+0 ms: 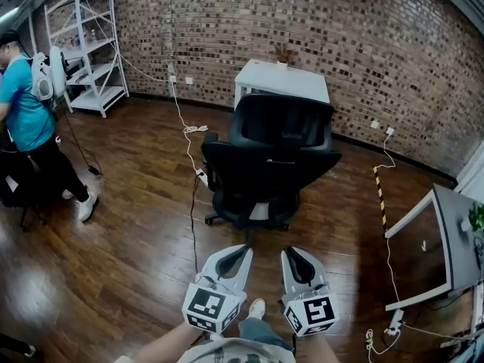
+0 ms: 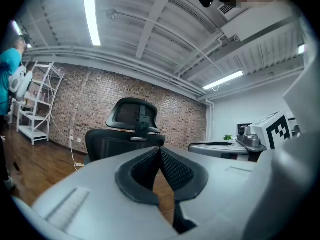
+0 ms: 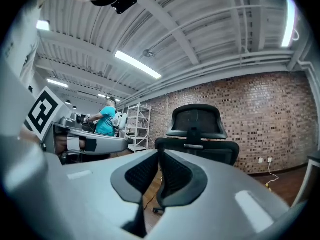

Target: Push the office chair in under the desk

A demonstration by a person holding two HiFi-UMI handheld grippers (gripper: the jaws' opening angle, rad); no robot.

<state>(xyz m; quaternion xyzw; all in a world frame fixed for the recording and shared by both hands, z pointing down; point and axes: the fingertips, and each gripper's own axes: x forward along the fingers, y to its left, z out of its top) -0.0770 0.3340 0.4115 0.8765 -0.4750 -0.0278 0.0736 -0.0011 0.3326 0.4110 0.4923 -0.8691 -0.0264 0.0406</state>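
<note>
Straight ahead of left tongs [image 1: 240,254] & right tongs [image 1: 293,257] (both closed tight, nothing held): office chair [image 1: 265,157], untouched, not yet under table [image 1: 283,78] beyond it. Whole push left to do imo.

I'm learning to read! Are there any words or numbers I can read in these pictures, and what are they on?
None can be read.
The cubes on the left gripper and right gripper show only black-and-white square patterns, not letters.
The office chair shows no label, and the yellow-and-black floor strip has stripes only.
</note>
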